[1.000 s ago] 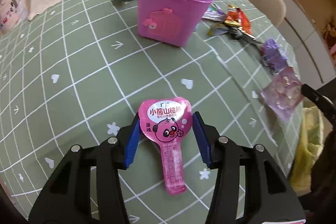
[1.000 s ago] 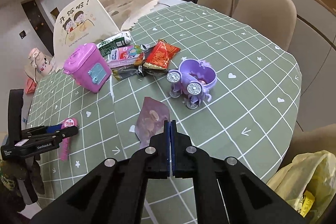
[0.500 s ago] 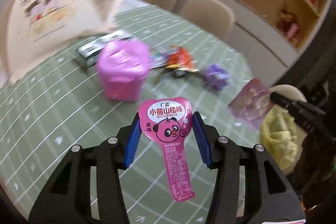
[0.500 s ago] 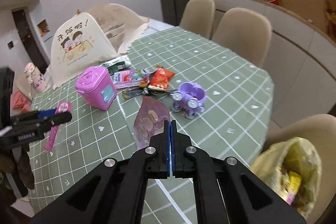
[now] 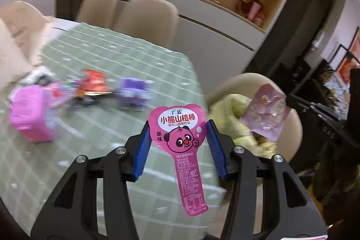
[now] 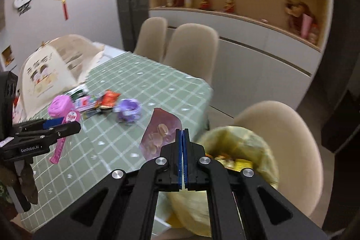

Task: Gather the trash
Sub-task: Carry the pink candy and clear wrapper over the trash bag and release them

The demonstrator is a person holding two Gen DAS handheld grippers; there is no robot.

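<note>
Transport step, judged. Yellow trash bag [image 6: 238, 150], lower right on a chair beside the tabletop [image 6: 139, 87]. Right tongs [image 6: 182, 156] clamp a mauve wrapper [image 6: 159, 134]; left tongs [image 5: 177, 147] pinch a pink lollipop wrapper [image 5: 180, 141]. Next: release both over the bag mouth.

left gripper [image 5: 177, 145] clamped, right gripper [image 6: 182, 156] pinched closed

Your left tool [image 5: 177, 145] is black with blue pads [image 5: 142, 150]; its wrapper [image 5: 180, 138] is hot pink with a white label, red lettering and a pink panda face. Your right tool [image 6: 182, 154] pinches a mauve packet [image 6: 157, 134]. You see a sage-green bench [image 6: 144, 82] gridded in white, a pale yellow bag [image 6: 247, 143], a pink bin [image 5: 29, 114] and a purple toy [image 5: 132, 92]
</note>
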